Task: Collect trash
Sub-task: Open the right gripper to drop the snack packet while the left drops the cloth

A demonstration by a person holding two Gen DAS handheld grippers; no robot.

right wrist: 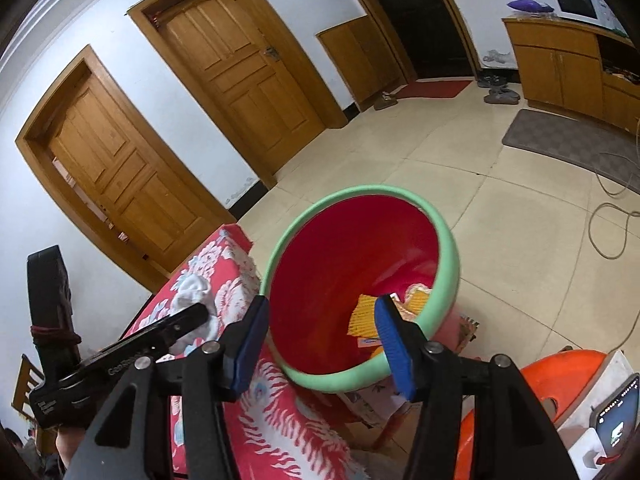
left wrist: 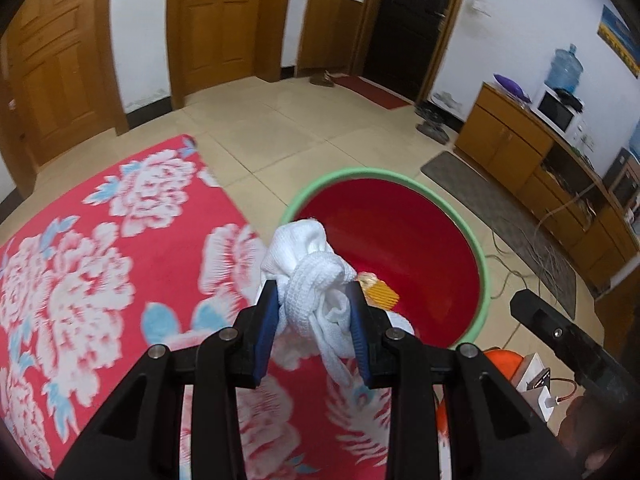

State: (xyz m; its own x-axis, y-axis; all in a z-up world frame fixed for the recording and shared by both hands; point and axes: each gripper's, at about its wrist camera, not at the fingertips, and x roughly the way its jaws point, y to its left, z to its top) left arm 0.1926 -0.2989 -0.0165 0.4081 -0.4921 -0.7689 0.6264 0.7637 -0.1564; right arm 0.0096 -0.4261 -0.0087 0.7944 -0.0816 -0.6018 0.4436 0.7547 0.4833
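Note:
My left gripper [left wrist: 314, 294] is shut on a crumpled white cloth [left wrist: 310, 270], held over the near rim of a red bin with a green rim [left wrist: 486, 268]. Yellow and orange wrappers [left wrist: 382, 294] lie at the bin's bottom. In the right wrist view my right gripper [right wrist: 320, 314] is open above the same bin [right wrist: 450, 252], nothing between its blue pads [right wrist: 390, 332]. The yellow wrappers [right wrist: 362, 314] show past those pads inside the bin. The left gripper [right wrist: 200, 314] with its white cloth [right wrist: 194, 292] appears at the left of that view, over the red floral cover.
A table under a red floral cloth [left wrist: 100, 260] stands left of the bin. An orange stool [right wrist: 560, 368] with a phone [right wrist: 618, 416] on a white stand sits at the right. Wooden doors [right wrist: 232, 64], a low cabinet [left wrist: 520, 140], floor mats and cables [right wrist: 612, 220] line the tiled room.

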